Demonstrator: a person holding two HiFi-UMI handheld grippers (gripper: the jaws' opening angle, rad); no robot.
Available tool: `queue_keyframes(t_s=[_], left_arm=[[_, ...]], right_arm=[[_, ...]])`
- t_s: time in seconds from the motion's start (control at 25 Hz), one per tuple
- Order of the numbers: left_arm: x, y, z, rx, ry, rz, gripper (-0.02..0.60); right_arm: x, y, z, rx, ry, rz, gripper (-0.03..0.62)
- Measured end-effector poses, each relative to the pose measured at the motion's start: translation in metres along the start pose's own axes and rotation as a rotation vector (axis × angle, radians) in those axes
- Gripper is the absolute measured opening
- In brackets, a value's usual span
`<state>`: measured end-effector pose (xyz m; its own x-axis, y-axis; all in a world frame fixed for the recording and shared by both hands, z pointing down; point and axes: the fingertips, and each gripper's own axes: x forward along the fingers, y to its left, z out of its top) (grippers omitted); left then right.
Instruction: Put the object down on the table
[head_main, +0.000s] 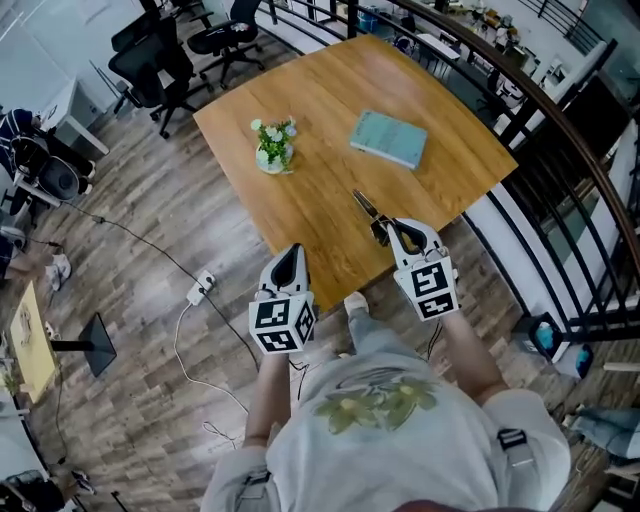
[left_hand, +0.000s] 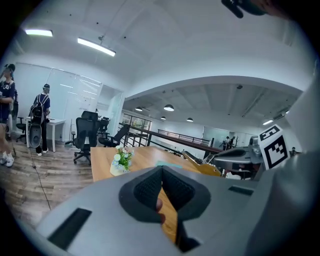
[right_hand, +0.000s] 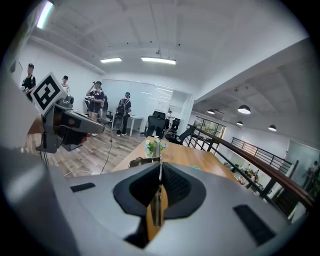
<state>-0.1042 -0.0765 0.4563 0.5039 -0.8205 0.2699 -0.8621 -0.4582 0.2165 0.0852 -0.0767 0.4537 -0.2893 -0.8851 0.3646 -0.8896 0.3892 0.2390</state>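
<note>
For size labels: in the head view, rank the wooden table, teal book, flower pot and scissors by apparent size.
1. Square wooden table.
2. Flat teal book.
3. Small white pot of flowers and black-handled metal scissors: too alike to rank.

Grey wood-plank floor (head_main: 150, 300); black office chairs (head_main: 150, 60) upper left; dark railing (head_main: 585, 165) along right edge; ceiling strip lights (left_hand: 96, 46).

An office: black swivel chairs (head_main: 150, 62), white desk (head_main: 72, 108), mezzanine railing (head_main: 565, 140)
</note>
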Motion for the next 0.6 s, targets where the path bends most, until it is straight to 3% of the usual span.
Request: queue_keyframes(t_s=[0.6], left_arm=[[0.07, 0.014, 0.025, 0.004, 0.03, 0.01, 0.012]], right_arm=[[0.069, -0.056, 0.018, -0.016, 0.019, 0.013, 0.014]])
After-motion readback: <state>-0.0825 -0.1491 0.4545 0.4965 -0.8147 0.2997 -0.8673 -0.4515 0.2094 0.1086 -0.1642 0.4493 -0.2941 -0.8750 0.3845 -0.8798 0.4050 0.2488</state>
